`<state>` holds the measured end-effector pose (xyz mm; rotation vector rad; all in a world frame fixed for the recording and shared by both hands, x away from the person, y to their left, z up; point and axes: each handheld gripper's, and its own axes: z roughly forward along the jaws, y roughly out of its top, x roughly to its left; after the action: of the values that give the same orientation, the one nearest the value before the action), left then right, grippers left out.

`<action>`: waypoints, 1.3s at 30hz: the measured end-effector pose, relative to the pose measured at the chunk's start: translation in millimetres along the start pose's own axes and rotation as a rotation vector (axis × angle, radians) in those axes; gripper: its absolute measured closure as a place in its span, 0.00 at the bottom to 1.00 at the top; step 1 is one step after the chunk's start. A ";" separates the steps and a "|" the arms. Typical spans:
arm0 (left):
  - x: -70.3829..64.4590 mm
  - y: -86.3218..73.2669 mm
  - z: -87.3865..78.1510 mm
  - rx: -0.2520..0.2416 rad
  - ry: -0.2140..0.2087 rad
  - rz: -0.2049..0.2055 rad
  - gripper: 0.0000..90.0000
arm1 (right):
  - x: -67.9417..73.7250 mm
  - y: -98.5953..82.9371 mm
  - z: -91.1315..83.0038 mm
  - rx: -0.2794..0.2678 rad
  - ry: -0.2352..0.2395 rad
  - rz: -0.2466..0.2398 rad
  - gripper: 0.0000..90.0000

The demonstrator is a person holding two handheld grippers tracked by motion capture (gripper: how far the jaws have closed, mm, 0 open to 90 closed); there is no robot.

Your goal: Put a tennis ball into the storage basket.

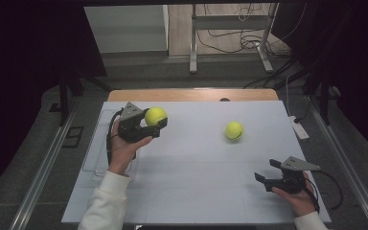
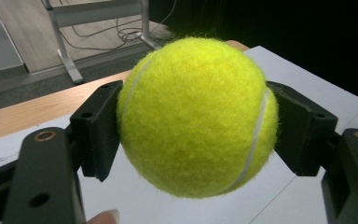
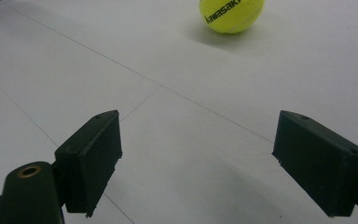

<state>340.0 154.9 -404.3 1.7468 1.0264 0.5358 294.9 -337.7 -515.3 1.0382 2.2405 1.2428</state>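
Observation:
My left gripper (image 1: 156, 120) is shut on a yellow-green tennis ball (image 1: 155, 115), held above the far left of the white table top (image 1: 196, 163). Up close, that ball (image 2: 198, 116) sits squeezed between the two black pads (image 2: 98, 128), lifted off the surface. A second tennis ball (image 1: 234, 130) rests on the table at centre right. My right gripper (image 1: 266, 170) stands open near the front right corner, nothing between its jaws. In the right gripper view the second ball (image 3: 231, 15), printed with black lettering, lies well ahead of the open gripper (image 3: 214, 161).
A clear tray (image 1: 98, 143) lies along the table's left edge under my left forearm. A white power strip (image 1: 299, 127) sits off the right edge. Beyond the wooden far edge (image 1: 191, 94) stand metal frame legs (image 1: 192, 43) and cables on the floor.

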 end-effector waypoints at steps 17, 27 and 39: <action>20.1 -3.1 -3.6 -0.006 0.047 -0.046 0.29 | -1.4 -0.4 -0.4 -0.012 0.006 0.015 0.18; 33.2 -6.2 -10.4 -0.008 0.081 -0.069 0.29 | -0.8 2.3 2.3 -0.019 0.021 0.015 0.18; 44.7 -7.7 -12.2 -0.007 0.101 -0.076 0.29 | 1.3 1.8 0.9 -0.014 0.009 0.003 0.18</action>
<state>352.1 199.8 -411.0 1.6822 1.1552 0.5832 295.4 -335.6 -514.2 1.0334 2.2341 1.2649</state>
